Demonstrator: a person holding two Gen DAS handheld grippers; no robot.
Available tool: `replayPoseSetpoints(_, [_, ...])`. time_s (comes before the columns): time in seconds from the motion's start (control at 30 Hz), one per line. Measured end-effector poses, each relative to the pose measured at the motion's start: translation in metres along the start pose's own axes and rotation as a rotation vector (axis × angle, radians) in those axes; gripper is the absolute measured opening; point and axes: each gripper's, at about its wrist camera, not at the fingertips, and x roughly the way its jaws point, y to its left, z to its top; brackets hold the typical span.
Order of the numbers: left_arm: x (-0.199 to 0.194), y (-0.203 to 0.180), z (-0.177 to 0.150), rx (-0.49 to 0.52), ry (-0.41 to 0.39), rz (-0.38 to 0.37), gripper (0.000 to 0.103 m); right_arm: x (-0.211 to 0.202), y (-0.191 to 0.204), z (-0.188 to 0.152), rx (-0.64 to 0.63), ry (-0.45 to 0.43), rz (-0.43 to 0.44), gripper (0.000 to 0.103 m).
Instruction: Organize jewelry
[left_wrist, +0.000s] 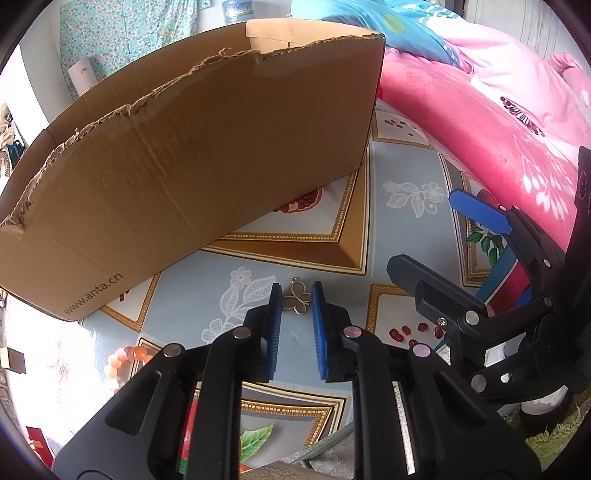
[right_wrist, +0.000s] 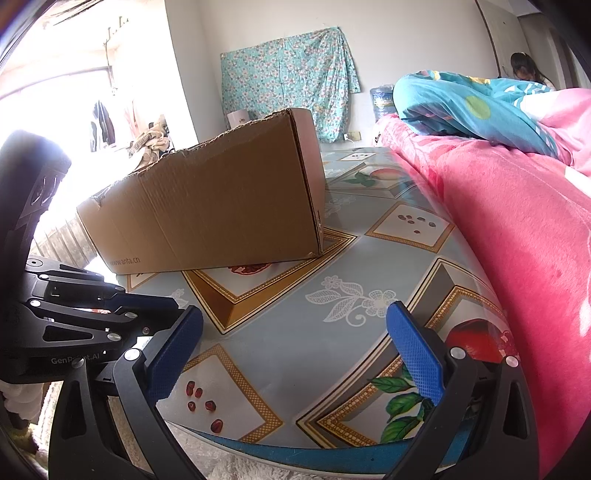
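Jewelry here was a small gold pendant (left_wrist: 296, 301), made of thin wire loops like a butterfly. It lay flat on the patterned tablecloth (left_wrist: 402, 236), near the cardboard box (left_wrist: 207, 155). The left gripper (left_wrist: 296, 295) had its blue pads on both sides of the pendant, narrow but not clearly pressing it. The right gripper (right_wrist: 295, 343) was spread wide, with nothing between its pads.

Daylight, strong from the left. In the right wrist view the upper left is blown out to white glare. The torn brown cardboard box (right_wrist: 207, 206) throws a soft shadow on the glossy patterned tabletop (right_wrist: 295, 332). Fisheye bending and black vignette at corners. Focus sharp.
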Motion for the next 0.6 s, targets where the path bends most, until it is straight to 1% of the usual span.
replayPoseSetpoints(0.43, [-0.0005, 0.0002, -0.0004, 0.005, -0.003, -0.006, 0.015, 0.0010, -0.0001, 0.0006, -0.002, 0.002, -0.005, 0.097])
replayPoseSetpoints(0.5, [-0.0014, 0.0008, -0.0005, 0.005, -0.003, -0.015, 0.000, 0.0007, 0.0000, 0.0005, -0.002, 0.002, -0.006, 0.097])
replayPoseSetpoints(0.6, [-0.0018, 0.0013, -0.0016, 0.004, -0.004, -0.016, 0.000, 0.0010, -0.0001, 0.0004, -0.003, 0.003, -0.007, 0.097])
